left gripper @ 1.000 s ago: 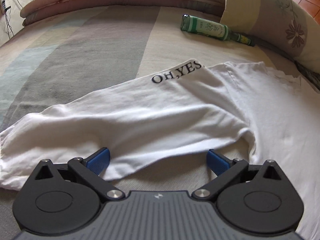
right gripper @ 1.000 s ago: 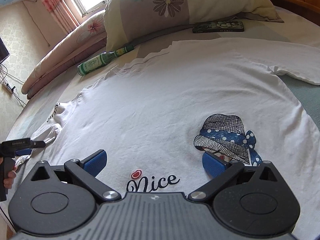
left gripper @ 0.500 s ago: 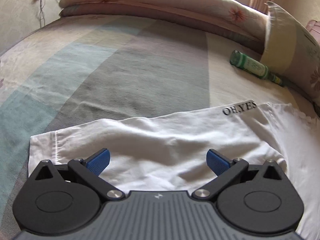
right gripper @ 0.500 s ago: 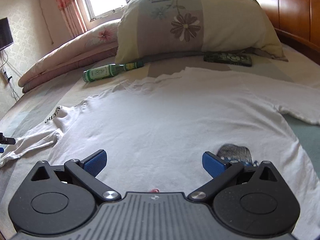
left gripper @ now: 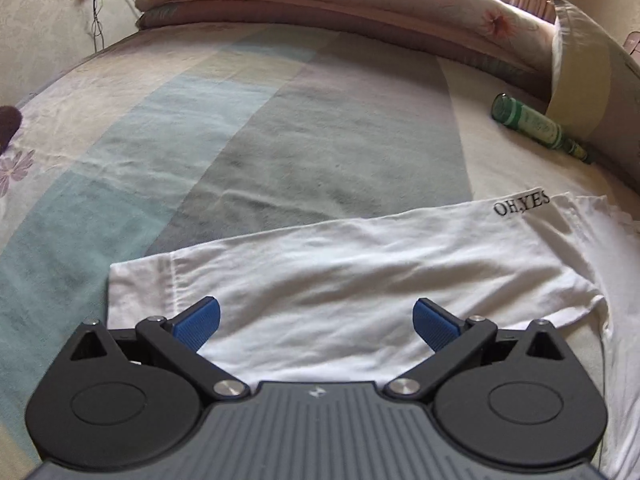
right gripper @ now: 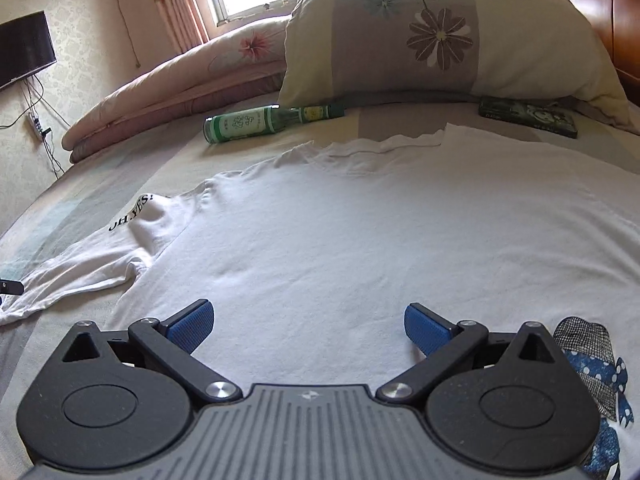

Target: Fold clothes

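A shirt (right gripper: 360, 232) lies flat on the bed (left gripper: 280, 140). Its sleeve (left gripper: 340, 280) reaches out to the left, and the left gripper (left gripper: 316, 322) is over this sleeve. The right gripper (right gripper: 306, 326) is over the body of the shirt. Behind the shirt a bottle (right gripper: 256, 123) lies on its side, just before a pillow (right gripper: 440, 36). To the right of the bottle, a flat box (right gripper: 528, 115) lies under the edge of the pillow. A rolled quilt (left gripper: 340, 4) lies along the far side of the bed.

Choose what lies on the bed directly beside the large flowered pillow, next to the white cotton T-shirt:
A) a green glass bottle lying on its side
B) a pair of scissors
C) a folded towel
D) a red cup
A: the green glass bottle lies on its side, its neck against the flowered pillow, just beyond the white T-shirt.
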